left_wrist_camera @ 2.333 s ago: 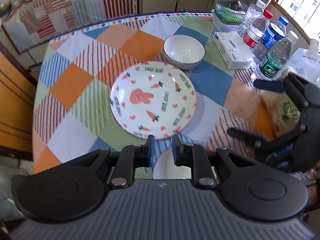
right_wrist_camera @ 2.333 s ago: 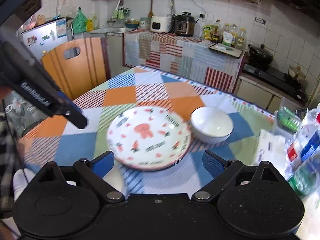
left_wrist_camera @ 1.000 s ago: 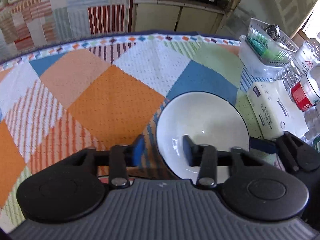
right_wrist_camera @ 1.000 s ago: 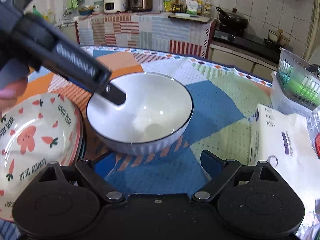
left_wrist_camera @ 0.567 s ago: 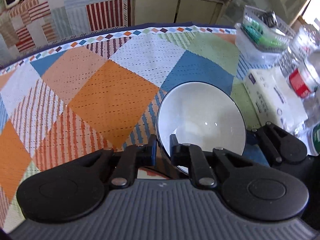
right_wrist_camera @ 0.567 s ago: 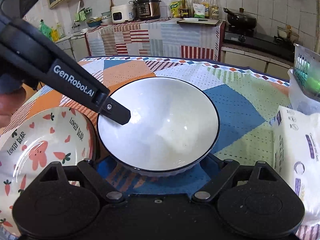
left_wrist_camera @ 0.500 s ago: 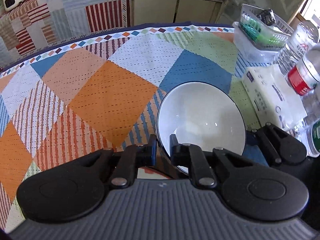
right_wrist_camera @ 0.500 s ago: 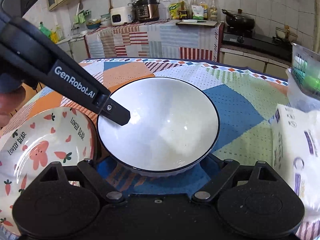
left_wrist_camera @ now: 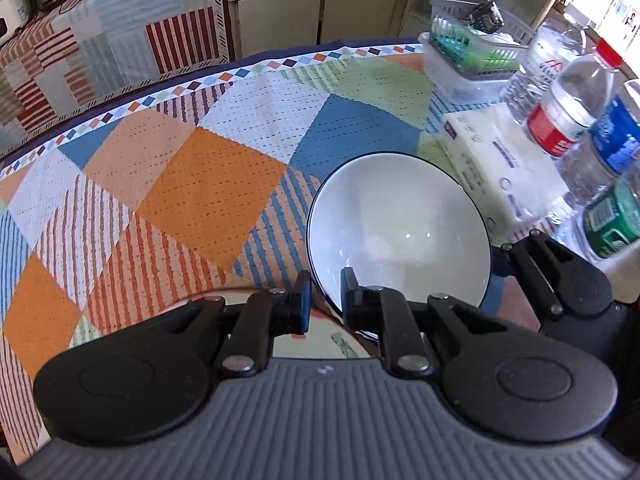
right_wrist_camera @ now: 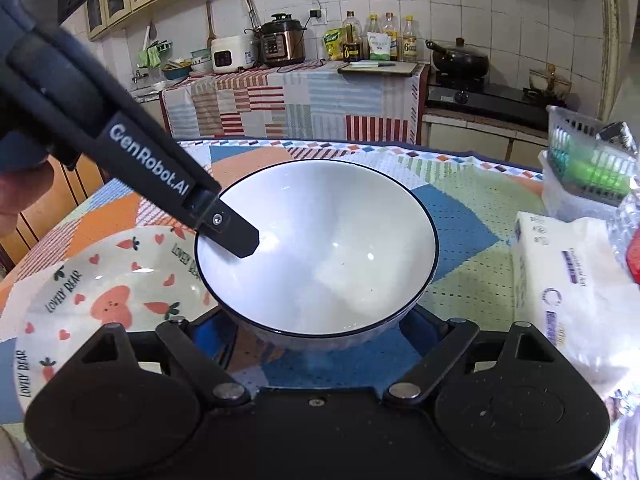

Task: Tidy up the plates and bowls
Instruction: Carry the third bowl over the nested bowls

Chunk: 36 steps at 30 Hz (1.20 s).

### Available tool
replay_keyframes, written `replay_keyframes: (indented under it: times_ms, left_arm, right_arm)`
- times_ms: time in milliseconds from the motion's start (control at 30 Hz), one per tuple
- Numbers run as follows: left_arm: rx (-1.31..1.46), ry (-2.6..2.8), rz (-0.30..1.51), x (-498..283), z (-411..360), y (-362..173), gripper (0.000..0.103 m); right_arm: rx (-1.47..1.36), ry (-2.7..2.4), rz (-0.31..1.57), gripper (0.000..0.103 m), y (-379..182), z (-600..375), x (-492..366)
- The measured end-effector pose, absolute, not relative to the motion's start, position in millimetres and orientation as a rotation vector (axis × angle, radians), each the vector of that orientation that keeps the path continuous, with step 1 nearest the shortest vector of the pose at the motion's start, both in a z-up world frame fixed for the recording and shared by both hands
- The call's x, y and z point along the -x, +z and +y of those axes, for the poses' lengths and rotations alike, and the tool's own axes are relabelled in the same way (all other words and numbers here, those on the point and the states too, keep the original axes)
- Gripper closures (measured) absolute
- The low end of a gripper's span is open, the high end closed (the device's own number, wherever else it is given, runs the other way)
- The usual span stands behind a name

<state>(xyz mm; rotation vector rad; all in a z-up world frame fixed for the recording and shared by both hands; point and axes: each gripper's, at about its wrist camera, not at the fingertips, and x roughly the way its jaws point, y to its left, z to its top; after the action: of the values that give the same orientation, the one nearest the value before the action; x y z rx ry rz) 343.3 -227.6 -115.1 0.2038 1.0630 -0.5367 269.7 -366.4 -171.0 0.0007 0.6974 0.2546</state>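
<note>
Bowl (right_wrist_camera: 320, 248), white with a dark rim, is pinched at its near-left rim by the left gripper (left_wrist_camera: 323, 300), whose jaws are clamped on the wall; it looks tilted and partly lifted off the patchwork table (left_wrist_camera: 200, 184), just beside the rabbit plate (right_wrist_camera: 104, 296). The right gripper (right_wrist_camera: 316, 328) stands wide, its jaws on either side of the bowl's base, pressing on nothing. Judging by this, the bowl is in hand but not yet set on the plate, so stacking remains. Readable writing: "LOVELY BEAR" on the plate, "GenRobot.AI" on the left gripper's finger (right_wrist_camera: 236, 240).
</note>
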Motion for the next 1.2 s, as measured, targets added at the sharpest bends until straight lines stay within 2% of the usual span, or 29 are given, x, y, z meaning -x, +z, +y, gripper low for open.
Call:
replay_keyframes:
  times_ms: [900,1200]
  left_arm:
    - [-0.244,-0.566,1.097,-212,-149,1,0.088]
    - [-0.189,-0.556,1.124,-166,-109,1,0.088]
  right_arm:
    - [0.081,0.328,0.738,0.012,-55,-303,-157]
    - [0.16,0.407,0.722,0.012,-43,-275,-115]
